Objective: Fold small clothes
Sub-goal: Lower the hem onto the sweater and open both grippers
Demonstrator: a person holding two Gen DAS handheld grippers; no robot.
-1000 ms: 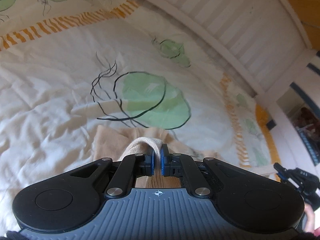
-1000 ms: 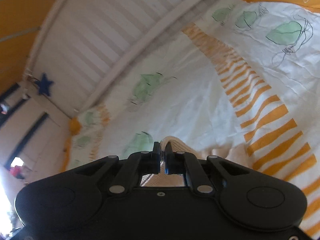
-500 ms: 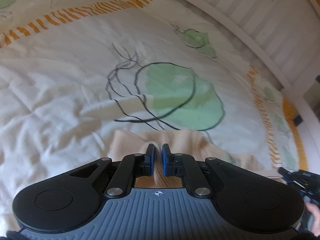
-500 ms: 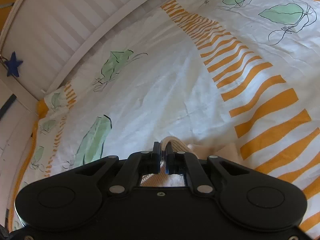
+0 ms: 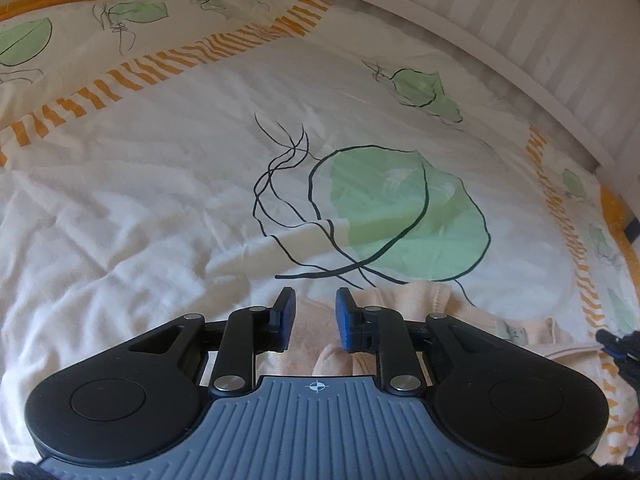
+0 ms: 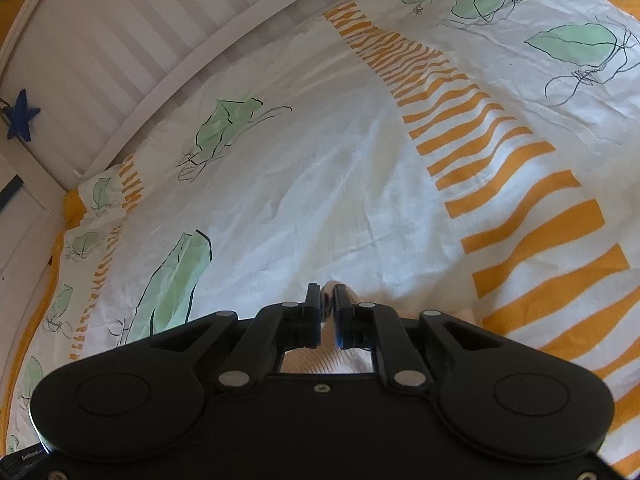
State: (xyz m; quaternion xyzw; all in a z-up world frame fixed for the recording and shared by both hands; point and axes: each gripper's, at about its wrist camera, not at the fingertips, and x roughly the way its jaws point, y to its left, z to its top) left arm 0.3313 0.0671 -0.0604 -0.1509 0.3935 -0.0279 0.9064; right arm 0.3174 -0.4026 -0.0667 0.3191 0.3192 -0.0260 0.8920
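A small peach garment lies on the white duvet, mostly under the grippers. My left gripper is open just above it, its blue pads apart with peach cloth lying loose between and below them. My right gripper is shut on a ribbed edge of the same garment, which pokes out past the fingertips; more peach cloth shows beneath its jaws. The right gripper's tip also shows at the right edge of the left wrist view.
The duvet has green leaf prints and orange stripe bands. A white slatted bed rail runs along the far side, with a blue star hanging on it.
My left gripper has opened and let go of the garment's edge, which now lies on the duvet. Both grippers have lowered toward the bed. The right gripper still holds its edge.
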